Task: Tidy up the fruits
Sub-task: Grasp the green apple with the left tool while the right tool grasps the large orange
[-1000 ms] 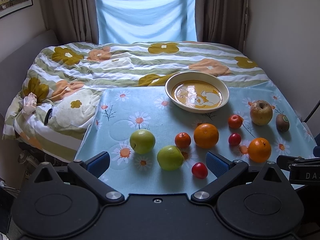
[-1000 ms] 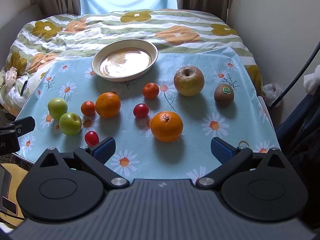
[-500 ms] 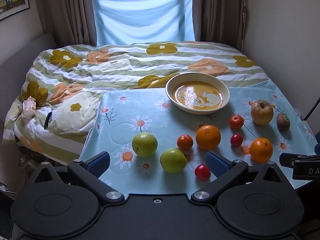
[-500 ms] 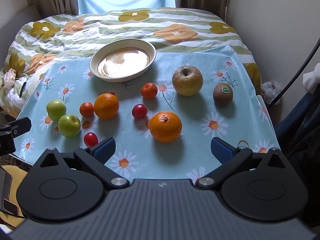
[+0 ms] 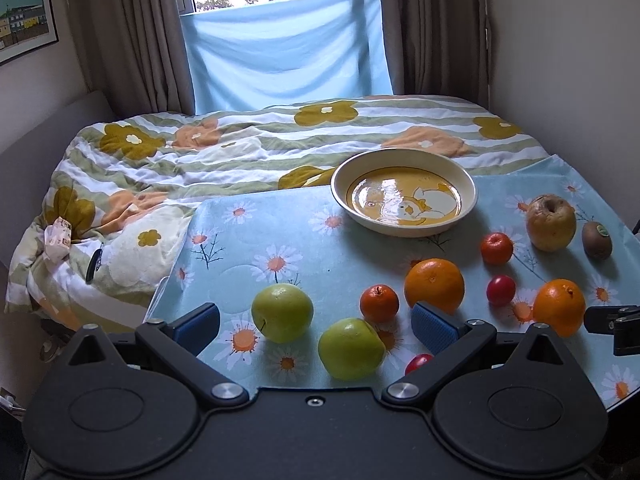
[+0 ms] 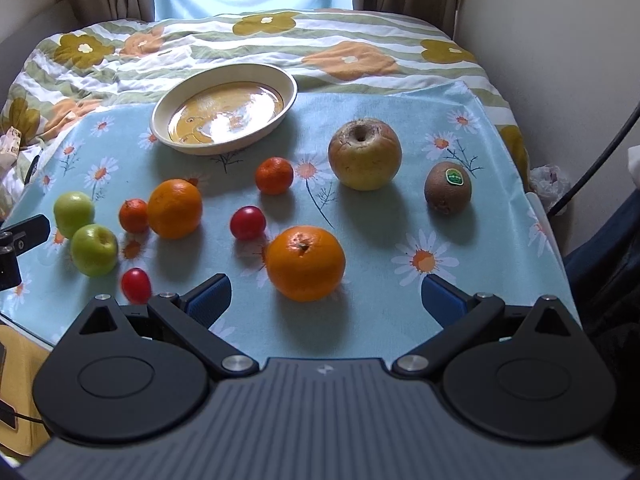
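Note:
Fruit lies on a blue daisy cloth. An empty cream bowl stands at the back. My left gripper is open and empty, hovering over two green apples. My right gripper is open and empty, just behind a large orange. Further off are a second orange, two small tangerines, two red tomatoes, a wrinkled yellow apple and a kiwi.
The cloth covers a board on a bed with a flowered striped duvet. A wall runs along the right. A black cable hangs at the right edge. The cloth's near edge drops off by my left gripper.
Both grippers have moved slightly forward and lower toward the fruit, so the fruit looks larger. Both stay open. No fruit has moved.

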Demonstrator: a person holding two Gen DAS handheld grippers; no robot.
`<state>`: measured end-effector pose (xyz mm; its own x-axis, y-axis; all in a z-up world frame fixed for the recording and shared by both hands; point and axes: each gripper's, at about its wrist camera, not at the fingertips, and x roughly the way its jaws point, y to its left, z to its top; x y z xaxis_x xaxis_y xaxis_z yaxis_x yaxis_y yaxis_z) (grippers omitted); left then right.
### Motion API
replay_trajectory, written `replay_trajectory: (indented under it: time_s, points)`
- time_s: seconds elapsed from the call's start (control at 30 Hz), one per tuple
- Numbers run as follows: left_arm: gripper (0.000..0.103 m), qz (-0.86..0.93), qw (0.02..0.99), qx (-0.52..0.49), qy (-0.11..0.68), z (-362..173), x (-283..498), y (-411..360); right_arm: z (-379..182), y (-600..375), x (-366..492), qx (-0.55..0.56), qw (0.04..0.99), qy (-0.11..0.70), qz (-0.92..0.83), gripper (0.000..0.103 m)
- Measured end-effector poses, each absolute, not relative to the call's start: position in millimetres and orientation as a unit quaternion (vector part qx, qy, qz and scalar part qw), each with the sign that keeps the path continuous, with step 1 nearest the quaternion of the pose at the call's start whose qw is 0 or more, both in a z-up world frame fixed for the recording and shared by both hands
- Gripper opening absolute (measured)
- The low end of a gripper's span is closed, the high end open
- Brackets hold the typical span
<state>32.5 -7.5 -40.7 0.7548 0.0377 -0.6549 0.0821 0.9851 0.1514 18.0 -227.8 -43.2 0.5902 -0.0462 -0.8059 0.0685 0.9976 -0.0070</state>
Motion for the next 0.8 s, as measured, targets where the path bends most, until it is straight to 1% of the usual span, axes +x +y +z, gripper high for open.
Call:
replay_trajectory:
  time_s: [0.13,0.3,0.47,0.6,0.77,0.8]
  points:
    - [0.102,-0.003,0.934,0.080,0.350,-67.3,38.9,-11.7,-64.5,-230.1,27.0,-0.006,0.894,0.447,-0.015,0.103]
    - [0.100,-0.006,0.936,0.085,0.341,-87.4,42.6,-16.1,-84.0,-235.6,36.3,0.006,0.898,0.439,0.001,0.103]
    - [0.092,-0.007,0.932,0.086,0.351,-101.8,46.6,-20.6,-95.9,-236.9,42.3,0.014,0.901,0.433,0.007,0.103]
    - [0.081,-0.004,0.929,0.077,0.363,-109.1,49.7,-23.3,-101.1,-238.6,45.6,0.029,0.904,0.426,0.013,0.103]
    - [0.075,0.002,0.925,0.060,0.376,-114.7,53.8,-23.3,-104.6,-235.1,49.2,0.023,0.907,0.420,0.014,0.103]
    - [0.070,0.002,0.924,0.058,0.378,-115.8,54.4,-23.2,-105.0,-234.3,49.4,0.021,0.908,0.419,0.015,0.103]
